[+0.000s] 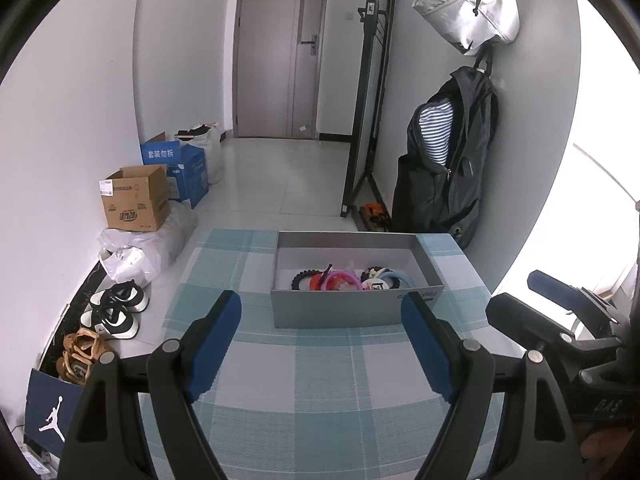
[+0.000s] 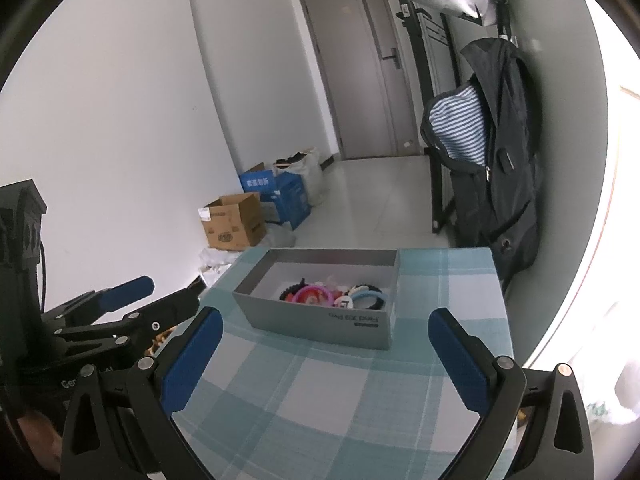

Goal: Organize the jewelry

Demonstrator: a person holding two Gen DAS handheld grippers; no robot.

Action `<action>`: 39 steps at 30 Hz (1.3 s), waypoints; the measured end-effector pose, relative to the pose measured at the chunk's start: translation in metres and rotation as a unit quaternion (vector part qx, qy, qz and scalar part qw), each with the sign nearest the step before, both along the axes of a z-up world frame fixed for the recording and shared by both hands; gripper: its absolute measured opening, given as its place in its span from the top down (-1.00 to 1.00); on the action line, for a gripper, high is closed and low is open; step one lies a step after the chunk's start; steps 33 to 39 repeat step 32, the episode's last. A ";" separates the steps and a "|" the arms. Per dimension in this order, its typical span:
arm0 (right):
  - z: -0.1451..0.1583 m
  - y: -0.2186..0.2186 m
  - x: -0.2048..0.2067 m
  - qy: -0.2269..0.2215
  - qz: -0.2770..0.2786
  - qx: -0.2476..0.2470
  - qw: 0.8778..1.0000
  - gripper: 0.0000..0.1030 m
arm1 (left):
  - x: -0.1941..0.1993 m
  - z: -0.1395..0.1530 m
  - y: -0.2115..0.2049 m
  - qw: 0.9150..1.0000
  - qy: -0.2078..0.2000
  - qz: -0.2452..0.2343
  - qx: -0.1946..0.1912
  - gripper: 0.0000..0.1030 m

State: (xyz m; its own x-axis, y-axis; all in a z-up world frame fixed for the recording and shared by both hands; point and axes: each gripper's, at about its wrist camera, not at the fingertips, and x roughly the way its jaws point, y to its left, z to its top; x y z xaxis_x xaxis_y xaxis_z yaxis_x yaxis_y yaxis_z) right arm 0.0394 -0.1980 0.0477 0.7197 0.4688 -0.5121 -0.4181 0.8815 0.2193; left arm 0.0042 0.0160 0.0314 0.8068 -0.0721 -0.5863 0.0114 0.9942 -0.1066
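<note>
A grey open box [image 1: 332, 308] [image 2: 320, 326] stands near the far end of the small table with a blue-and-white checked cloth [image 1: 304, 380] [image 2: 320, 392]. Inside lie several bracelets and hair rings: a black beaded bracelet [image 1: 301, 278], a pink ring [image 1: 342, 280] [image 2: 312, 294] and a light blue ring [image 1: 398, 278] [image 2: 368, 295]. My left gripper [image 1: 322, 306] hovers open in front of the box, nothing between its blue pads. My right gripper [image 2: 326, 322] is also open and empty, short of the box. Each gripper shows at the edge of the other's view.
The table stands against a wall with a hanging black backpack [image 1: 448, 168] [image 2: 492, 160] and a white bag [image 1: 472, 4]. On the floor to the left are cardboard boxes [image 1: 136, 198] [image 2: 234, 222], plastic bags [image 1: 148, 248] and shoes [image 1: 116, 312]. A grey door [image 1: 280, 52] closes the hallway.
</note>
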 end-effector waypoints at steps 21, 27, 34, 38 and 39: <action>0.000 0.000 0.002 0.005 0.001 0.001 1.000 -1.00 | 0.000 -0.001 0.003 1.000 0.000 0.007 -0.011 -0.53; -0.001 0.000 0.003 0.006 0.001 0.000 1.000 -1.00 | 0.001 -0.001 0.004 1.000 0.002 0.016 -0.009 -0.53; -0.002 -0.001 0.004 0.007 0.000 0.002 1.000 -1.00 | -0.004 0.002 0.005 1.000 -0.022 0.011 -0.013 -0.53; -0.002 -0.001 0.004 0.007 0.000 0.002 1.000 -1.00 | -0.004 0.002 0.005 1.000 -0.022 0.011 -0.013 -0.53; -0.002 -0.001 0.004 0.007 0.000 0.002 1.000 -1.00 | -0.004 0.002 0.005 1.000 -0.022 0.011 -0.013 -0.53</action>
